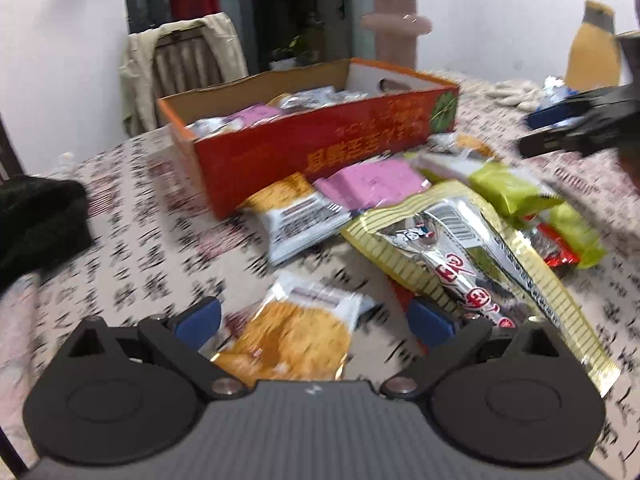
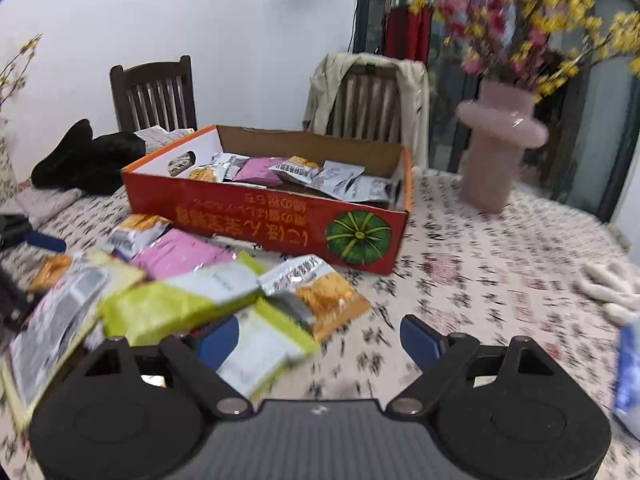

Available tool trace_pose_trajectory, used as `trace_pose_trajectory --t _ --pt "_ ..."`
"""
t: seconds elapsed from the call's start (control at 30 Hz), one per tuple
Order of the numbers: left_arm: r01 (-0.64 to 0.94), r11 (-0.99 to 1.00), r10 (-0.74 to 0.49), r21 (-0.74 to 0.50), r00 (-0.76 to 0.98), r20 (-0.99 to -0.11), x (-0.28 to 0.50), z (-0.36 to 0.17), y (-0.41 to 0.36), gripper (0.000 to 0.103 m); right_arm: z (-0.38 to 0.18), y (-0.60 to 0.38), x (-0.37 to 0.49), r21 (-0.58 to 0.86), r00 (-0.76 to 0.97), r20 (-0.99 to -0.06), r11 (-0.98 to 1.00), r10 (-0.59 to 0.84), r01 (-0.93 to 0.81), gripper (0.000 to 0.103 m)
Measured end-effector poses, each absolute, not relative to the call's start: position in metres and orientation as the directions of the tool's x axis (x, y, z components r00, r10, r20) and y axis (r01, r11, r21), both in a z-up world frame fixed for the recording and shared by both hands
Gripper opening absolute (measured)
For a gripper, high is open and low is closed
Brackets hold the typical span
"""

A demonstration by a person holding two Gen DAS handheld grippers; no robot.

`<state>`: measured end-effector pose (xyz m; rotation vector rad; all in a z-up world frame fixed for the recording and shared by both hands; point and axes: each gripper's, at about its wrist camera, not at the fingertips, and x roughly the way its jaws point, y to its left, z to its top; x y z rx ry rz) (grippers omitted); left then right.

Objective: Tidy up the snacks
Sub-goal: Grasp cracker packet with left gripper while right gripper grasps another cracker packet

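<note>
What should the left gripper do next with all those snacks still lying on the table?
Probably ease the left gripper down and close on the orange snack packet. Its jaws stand open with that packet lying loose between them, and the red box just beyond already holds similar packets.

wall (image 2: 200,20): white | chairs (image 2: 154,94): dark wood, two | doorway (image 1: 240,0): blurred, possibly glass

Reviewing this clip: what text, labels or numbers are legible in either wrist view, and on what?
No text can be quoted with confidence.
Red cardboard box: yellow East Asian characters, upside down and blurred.
Long silver-and-yellow snack bag: large red characters and a barcode, both blurred.
Orange-and-white packet: barcode and fine print, too small.
Tablecloth: black calligraphy-like marks, smeared.
</note>
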<state>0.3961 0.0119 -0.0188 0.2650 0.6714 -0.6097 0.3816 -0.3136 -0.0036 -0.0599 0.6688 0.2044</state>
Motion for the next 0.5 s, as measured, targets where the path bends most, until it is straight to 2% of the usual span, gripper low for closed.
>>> trace_pose_trajectory --t 0.03,0.13,0.2,0.27,0.37,0.43,0.47,0.5 --pt "0.61 0.792 -0.457 0.011 0.605 -0.651 0.398 -0.02 0.01 0.1 -0.008 -0.313 0.391 0.012 0.758 -0.631 0.978 0.168 -0.207 0.085" --pt "0.593 0.804 -0.476 -0.044 0.597 -0.646 0.399 -0.021 0.008 0.086 -0.02 -0.311 0.419 0.012 0.738 -0.652 0.976 0.173 -0.219 0.079" --pt "0.567 0.823 -0.459 -0.035 0.627 -0.63 0.395 -0.021 0.01 0.066 -0.027 -0.31 0.432 0.002 0.731 -0.659 0.972 0.177 -0.233 0.075" --pt "0.532 0.847 -0.423 -0.011 0.66 -0.621 0.39 -0.02 0.015 0.055 -0.033 -0.31 0.44 -0.001 0.726 -0.665 0.971 0.177 -0.238 0.071" --pt "0.452 0.891 -0.366 -0.026 0.684 -0.631 0.386 -0.018 0.029 0.053 -0.038 -0.31 0.442 0.001 0.717 -0.67 0.966 0.192 -0.258 0.069" --pt "0.412 0.911 -0.335 -0.028 0.698 -0.633 0.381 -0.017 0.036 0.054 -0.04 -0.31 0.437 0.004 0.722 -0.661 0.963 0.205 -0.27 0.063" --pt "0.398 0.917 -0.324 -0.028 0.702 -0.634 0.38 -0.016 0.037 0.058 -0.04 -0.312 0.435 0.025 0.718 -0.66 0.962 0.22 -0.271 0.053" --pt "0.39 0.92 -0.317 -0.03 0.7 -0.639 0.379 -0.016 0.037 0.068 -0.038 -0.314 0.434 0.044 0.715 -0.66 0.963 0.228 -0.266 0.042"
